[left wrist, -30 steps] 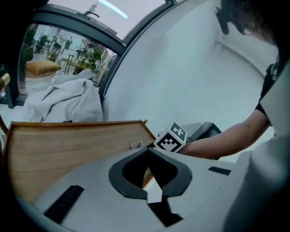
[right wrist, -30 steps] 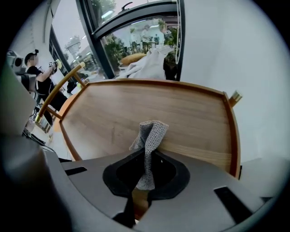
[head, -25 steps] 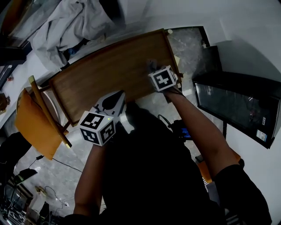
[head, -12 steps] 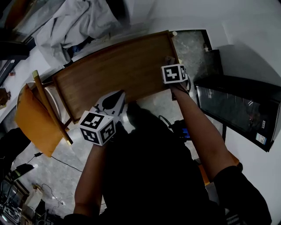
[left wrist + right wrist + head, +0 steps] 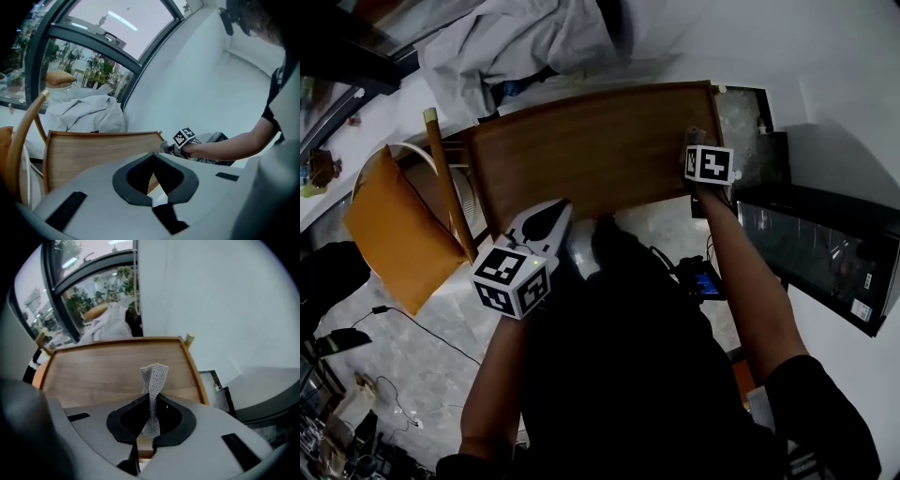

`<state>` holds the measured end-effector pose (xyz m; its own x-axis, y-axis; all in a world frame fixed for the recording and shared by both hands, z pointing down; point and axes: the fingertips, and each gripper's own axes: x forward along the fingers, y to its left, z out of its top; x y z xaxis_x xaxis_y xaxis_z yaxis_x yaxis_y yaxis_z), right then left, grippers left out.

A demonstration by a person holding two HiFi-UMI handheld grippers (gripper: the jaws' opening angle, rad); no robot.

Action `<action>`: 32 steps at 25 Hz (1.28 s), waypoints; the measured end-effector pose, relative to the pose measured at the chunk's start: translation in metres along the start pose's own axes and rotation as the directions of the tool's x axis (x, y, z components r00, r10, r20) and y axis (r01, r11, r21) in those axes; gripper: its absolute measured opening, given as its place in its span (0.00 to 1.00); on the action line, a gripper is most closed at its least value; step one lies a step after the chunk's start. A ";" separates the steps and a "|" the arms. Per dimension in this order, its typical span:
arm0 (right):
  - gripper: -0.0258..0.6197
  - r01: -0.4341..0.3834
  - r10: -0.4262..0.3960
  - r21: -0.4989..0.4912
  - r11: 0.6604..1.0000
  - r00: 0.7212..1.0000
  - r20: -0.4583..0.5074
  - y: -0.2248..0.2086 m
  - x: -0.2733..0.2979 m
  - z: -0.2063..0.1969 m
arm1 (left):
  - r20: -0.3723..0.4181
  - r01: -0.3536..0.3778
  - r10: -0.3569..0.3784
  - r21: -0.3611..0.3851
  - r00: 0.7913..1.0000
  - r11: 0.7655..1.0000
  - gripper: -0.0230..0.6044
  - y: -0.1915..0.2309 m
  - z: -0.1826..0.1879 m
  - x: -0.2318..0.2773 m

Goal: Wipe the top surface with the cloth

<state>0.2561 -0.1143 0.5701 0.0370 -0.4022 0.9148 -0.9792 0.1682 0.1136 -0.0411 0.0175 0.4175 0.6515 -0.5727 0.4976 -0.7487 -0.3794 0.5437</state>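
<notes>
Between the jaws of the right hand-held gripper (image 5: 151, 404), clamped on its bunched middle, the cloth (image 5: 153, 378) stands over the wooden surface (image 5: 103, 373), near its right end. Judged light, limp, open-mesh: grip firmly where bunched. Left hand-held gripper (image 5: 153, 171): jaws together, empty.

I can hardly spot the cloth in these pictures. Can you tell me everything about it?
The cloth is a small, light grey piece with a fine, mesh-like weave. It is bunched and twisted into a narrow strip, pinched between the fingers of the right gripper, and its free end sticks out past them. It sits over the wooden top, near that top's right edge. Whether it touches the wood cannot be told.
</notes>
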 end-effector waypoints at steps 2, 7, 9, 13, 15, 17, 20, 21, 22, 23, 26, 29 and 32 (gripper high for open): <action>0.09 -0.109 0.112 -0.073 0.991 0.993 0.036 0.062 -0.014 0.004 | 0.010 -0.019 0.019 -0.002 1.000 1.000 0.05 0.014 0.000 -0.023; 0.09 -0.370 0.377 -0.224 0.902 0.926 -0.009 0.231 -0.036 -0.015 | 0.034 -0.072 0.073 -0.018 0.997 0.997 0.06 0.049 -0.003 -0.073; 0.09 -0.443 0.454 -0.280 0.852 0.890 -0.028 0.291 -0.047 -0.019 | 0.041 -0.091 0.092 -0.025 0.995 0.996 0.05 0.062 -0.005 -0.092; 0.09 -0.564 0.574 -0.312 0.764 0.816 -0.070 0.385 -0.063 -0.028 | 0.047 -0.116 0.118 -0.038 0.992 0.993 0.05 0.081 -0.016 -0.124; 0.09 -0.607 0.610 -0.300 0.736 0.787 -0.094 0.420 -0.069 -0.034 | 0.043 -0.122 0.124 -0.044 0.991 0.992 0.06 0.089 -0.023 -0.137; 0.09 -0.637 0.636 -0.306 0.708 0.763 -0.118 0.452 -0.074 -0.042 | 0.036 -0.128 0.130 -0.052 0.991 0.990 0.06 0.097 -0.031 -0.148; 0.09 -0.659 0.650 -0.335 0.674 0.744 -0.156 0.487 -0.073 -0.058 | 0.030 -0.136 0.138 -0.063 0.990 0.989 0.06 0.106 -0.039 -0.160; 0.09 -0.662 0.647 -0.339 0.669 0.742 -0.173 0.494 -0.071 -0.064 | 0.030 -0.136 0.139 -0.065 0.990 0.988 0.05 0.108 -0.041 -0.162; 0.09 -0.661 0.640 -0.342 0.668 0.745 -0.188 0.499 -0.068 -0.069 | 0.029 -0.137 0.139 -0.066 0.990 0.988 0.05 0.110 -0.042 -0.165; 0.09 -0.655 0.629 -0.346 0.672 0.751 -0.200 0.502 -0.064 -0.073 | 0.029 -0.136 0.139 -0.067 0.990 0.988 0.06 0.111 -0.043 -0.166; 0.09 -0.639 0.601 -0.344 0.688 0.768 -0.224 0.504 -0.052 -0.084 | 0.028 -0.136 0.138 -0.069 0.990 0.988 0.05 0.114 -0.046 -0.170; 0.09 -0.639 0.592 -0.331 0.694 0.768 -0.242 0.504 -0.045 -0.092 | 0.022 -0.136 0.138 -0.072 0.990 0.988 0.05 0.115 -0.050 -0.171; 0.09 -0.652 0.609 -0.343 0.676 0.756 -0.238 0.507 -0.044 -0.091 | 0.015 -0.131 0.133 -0.072 0.991 0.989 0.05 0.111 -0.051 -0.167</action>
<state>-0.2238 0.0709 0.6224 -0.5210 0.0126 0.8535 -0.6178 0.6844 -0.3872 -0.2272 0.1083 0.4295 0.5445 -0.6290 0.5549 -0.8169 -0.2475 0.5210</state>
